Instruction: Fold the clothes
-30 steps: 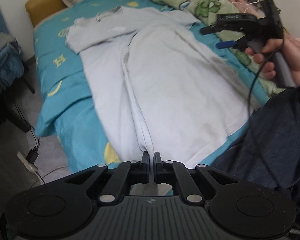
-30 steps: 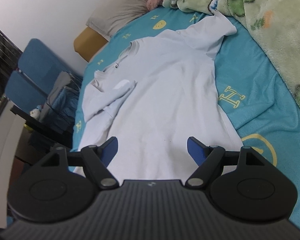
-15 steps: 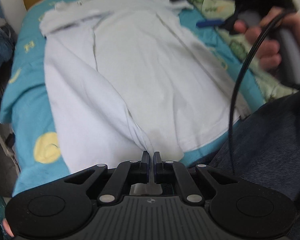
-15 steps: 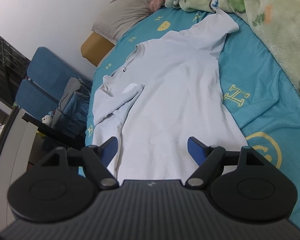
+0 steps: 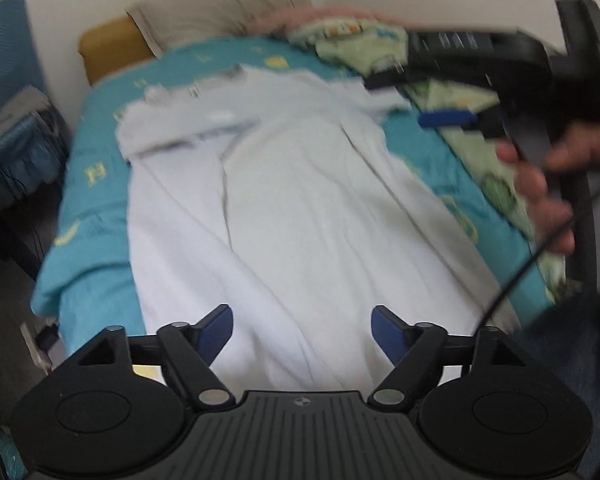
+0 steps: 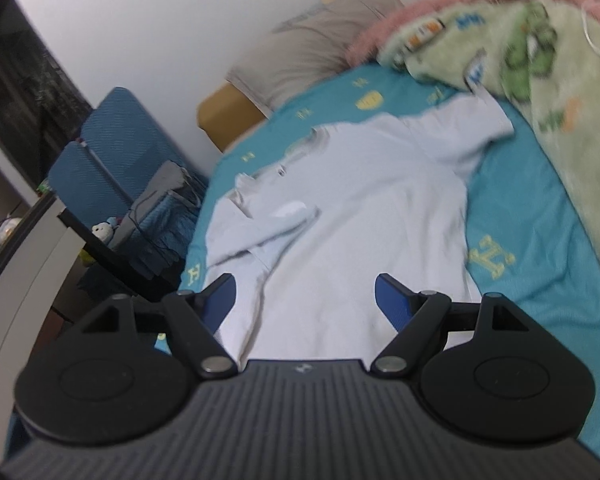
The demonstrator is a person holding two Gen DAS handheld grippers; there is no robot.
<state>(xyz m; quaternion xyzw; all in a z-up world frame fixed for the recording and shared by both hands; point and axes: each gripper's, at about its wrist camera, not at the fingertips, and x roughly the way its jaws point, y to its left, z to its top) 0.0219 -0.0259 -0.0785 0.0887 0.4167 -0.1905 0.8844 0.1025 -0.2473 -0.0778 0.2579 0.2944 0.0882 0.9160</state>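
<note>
On the bed [image 5: 96,208], with its teal sheet, a white shirt [image 5: 300,208] lies spread flat, collar toward the pillow [image 6: 312,52], one sleeve folded across its chest; the left gripper [image 5: 302,326] hovers over the shirt's hem, jaws apart, empty; the right gripper [image 6: 305,296] hangs above the shirt, jaws apart, empty; a green blanket [image 6: 540,60] is heaped beside the shirt.

Pretty clearly someone's bedroom at home: there was a bed [image 6: 540,200] with a teal cartoon-print sheet, a grey pillow [image 6: 312,48] at the far end, a fuzzy green blanket [image 6: 540,60] on the right, and a blue chair [image 6: 112,148] on the left.
</note>
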